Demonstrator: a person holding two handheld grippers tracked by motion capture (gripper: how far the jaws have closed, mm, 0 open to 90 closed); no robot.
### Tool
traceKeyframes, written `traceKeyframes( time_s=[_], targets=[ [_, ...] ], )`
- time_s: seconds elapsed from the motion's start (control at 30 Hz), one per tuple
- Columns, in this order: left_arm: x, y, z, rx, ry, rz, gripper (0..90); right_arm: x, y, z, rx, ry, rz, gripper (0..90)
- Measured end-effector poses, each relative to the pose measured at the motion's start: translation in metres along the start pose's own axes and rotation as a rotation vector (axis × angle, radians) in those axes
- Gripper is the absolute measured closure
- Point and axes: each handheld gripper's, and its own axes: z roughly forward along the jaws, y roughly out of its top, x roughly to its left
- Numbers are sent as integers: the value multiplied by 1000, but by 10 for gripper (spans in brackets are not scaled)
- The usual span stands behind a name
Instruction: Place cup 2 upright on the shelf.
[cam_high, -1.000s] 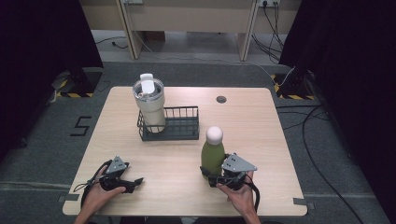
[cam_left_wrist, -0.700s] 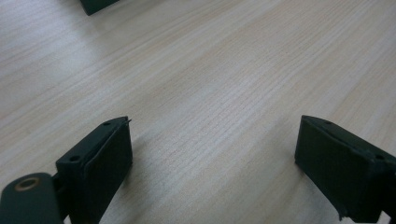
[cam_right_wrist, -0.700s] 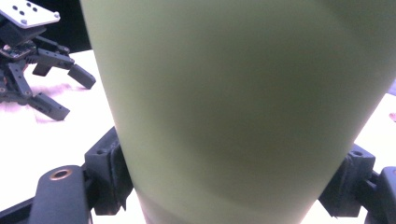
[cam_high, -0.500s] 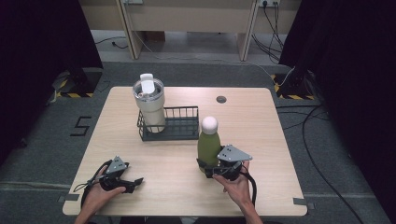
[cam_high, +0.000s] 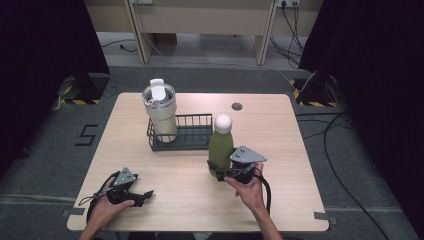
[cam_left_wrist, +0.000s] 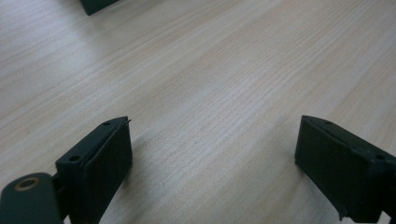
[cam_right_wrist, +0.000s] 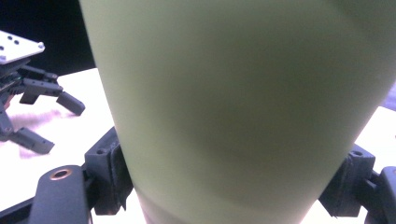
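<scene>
A green bottle (cam_high: 220, 150) with a white cap (cam_high: 223, 123) stands upright near the middle of the wooden table (cam_high: 285, 145), just right of a black wire basket (cam_high: 190, 134). My right gripper (cam_high: 219, 173) is shut on the bottle's lower body. In the right gripper view the green bottle (cam_right_wrist: 243, 102) sits between the two jaws of my right gripper (cam_right_wrist: 229, 184), which press on both its sides. My left gripper (cam_high: 145, 196) rests open near the table's front left. The left gripper view shows my left gripper (cam_left_wrist: 212, 168) with only bare wood between its jaws.
A cream tumbler (cam_high: 160, 111) with a lid stands in the left end of the basket; the basket's right part holds nothing. A small round grommet (cam_high: 237, 106) sits near the far table edge. The left gripper (cam_right_wrist: 28, 93) appears far left in the right gripper view.
My right gripper has carried the green bottle a little left and away from the person, closer to the basket. The left gripper has not moved.
</scene>
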Motion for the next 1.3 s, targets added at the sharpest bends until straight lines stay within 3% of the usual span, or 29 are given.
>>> traceKeyframes(
  time_s=[0.43,1.3],
  targets=[
    [0,0,0,1,0,0,104,-13,20,12,-7,-20,-7,209],
    [0,0,0,-1,0,0,105,-29,55,44,-11,-13,10,209]
  ],
)
